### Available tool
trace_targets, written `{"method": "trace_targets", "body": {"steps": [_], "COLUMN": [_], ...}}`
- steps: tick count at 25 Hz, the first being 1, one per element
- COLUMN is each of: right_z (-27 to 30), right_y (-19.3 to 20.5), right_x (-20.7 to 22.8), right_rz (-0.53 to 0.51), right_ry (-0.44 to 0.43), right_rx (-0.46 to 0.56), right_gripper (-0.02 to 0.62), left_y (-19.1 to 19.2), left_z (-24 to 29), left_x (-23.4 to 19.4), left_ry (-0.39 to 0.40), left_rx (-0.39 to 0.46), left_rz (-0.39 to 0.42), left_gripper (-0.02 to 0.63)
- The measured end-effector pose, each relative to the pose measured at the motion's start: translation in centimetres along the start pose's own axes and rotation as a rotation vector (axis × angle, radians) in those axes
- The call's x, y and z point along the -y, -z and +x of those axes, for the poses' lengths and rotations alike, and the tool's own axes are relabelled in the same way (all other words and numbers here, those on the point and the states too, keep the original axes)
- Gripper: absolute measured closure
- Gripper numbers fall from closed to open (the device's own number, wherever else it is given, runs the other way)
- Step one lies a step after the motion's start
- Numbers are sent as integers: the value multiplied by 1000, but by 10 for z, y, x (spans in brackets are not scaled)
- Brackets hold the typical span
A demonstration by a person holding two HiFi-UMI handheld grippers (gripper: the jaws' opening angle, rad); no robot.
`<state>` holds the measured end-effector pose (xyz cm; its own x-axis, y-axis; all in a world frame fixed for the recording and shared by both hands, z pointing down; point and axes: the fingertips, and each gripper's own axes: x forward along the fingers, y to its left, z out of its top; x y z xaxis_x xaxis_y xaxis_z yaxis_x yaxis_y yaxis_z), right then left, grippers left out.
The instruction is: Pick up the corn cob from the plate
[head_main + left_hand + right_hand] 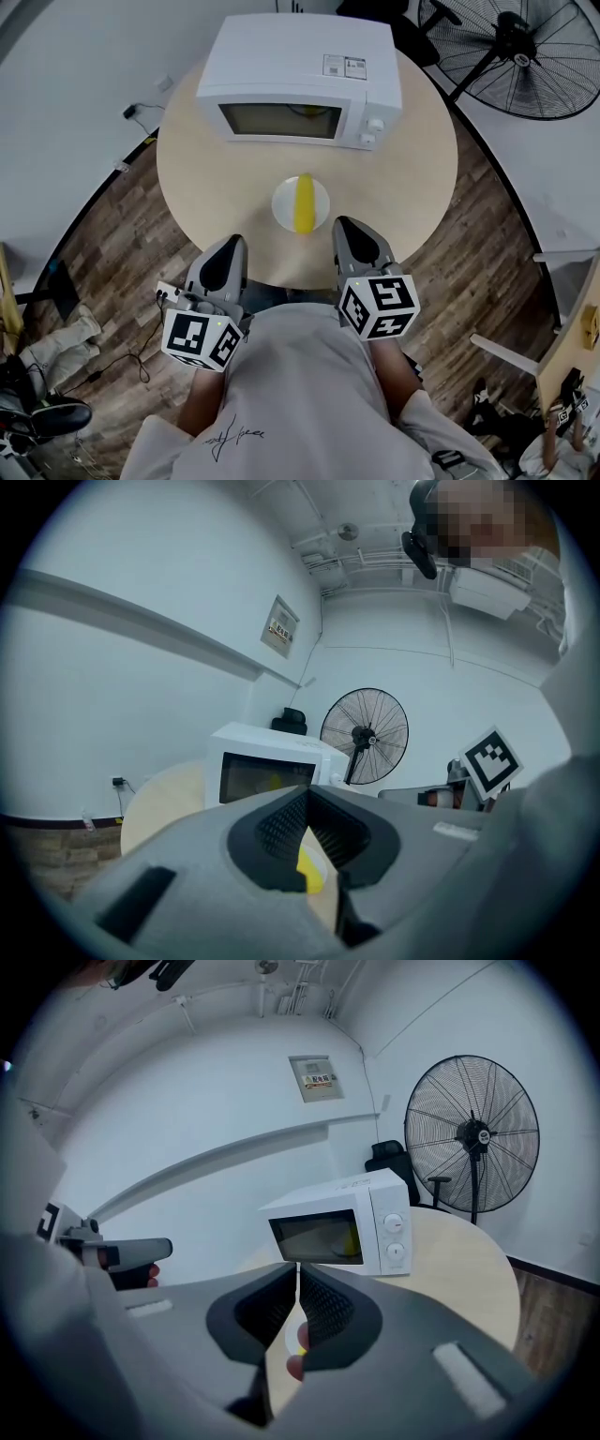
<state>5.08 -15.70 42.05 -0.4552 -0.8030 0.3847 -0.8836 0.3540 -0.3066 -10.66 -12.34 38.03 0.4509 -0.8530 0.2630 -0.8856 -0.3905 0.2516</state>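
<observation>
Left tongs (pixel 232 246) and right tongs (pixel 349 227) both clenched, empty, at the near edge of the surface (pixel 412 169). Corn cob (pixel 303 203) lies on its plate (pixel 281 208), just ahead between them. Best bet: open one wide, straddle the cob's width.

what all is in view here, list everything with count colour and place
corn cob: 1, yellow, lying on the plate
plate: 1, white, table's near half
table: 1, light wood, round, centre
microwave: 1, white, table's far side
fan: 1, black, beyond the table, right
left gripper: 1, grey, shut, empty, by table's near edge
right gripper: 1, grey, shut, empty, by table's near edge
shirt: 1, pale grey, on the person, bottom
</observation>
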Motion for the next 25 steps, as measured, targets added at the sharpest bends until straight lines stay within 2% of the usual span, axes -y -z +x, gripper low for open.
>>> {"method": "trace_targets", "body": {"steps": [25], "right_z": [53], "right_y": [21], "right_x": [13], "right_rz": [4], "right_ry": [41], "right_rx": [-67], "right_gripper": [548], "left_y": [-3], "left_z": [5], "left_x": [-19], "left_ry": [-16], "left_rx": [-7], "left_rz": [-18], "left_gripper": [607]}}
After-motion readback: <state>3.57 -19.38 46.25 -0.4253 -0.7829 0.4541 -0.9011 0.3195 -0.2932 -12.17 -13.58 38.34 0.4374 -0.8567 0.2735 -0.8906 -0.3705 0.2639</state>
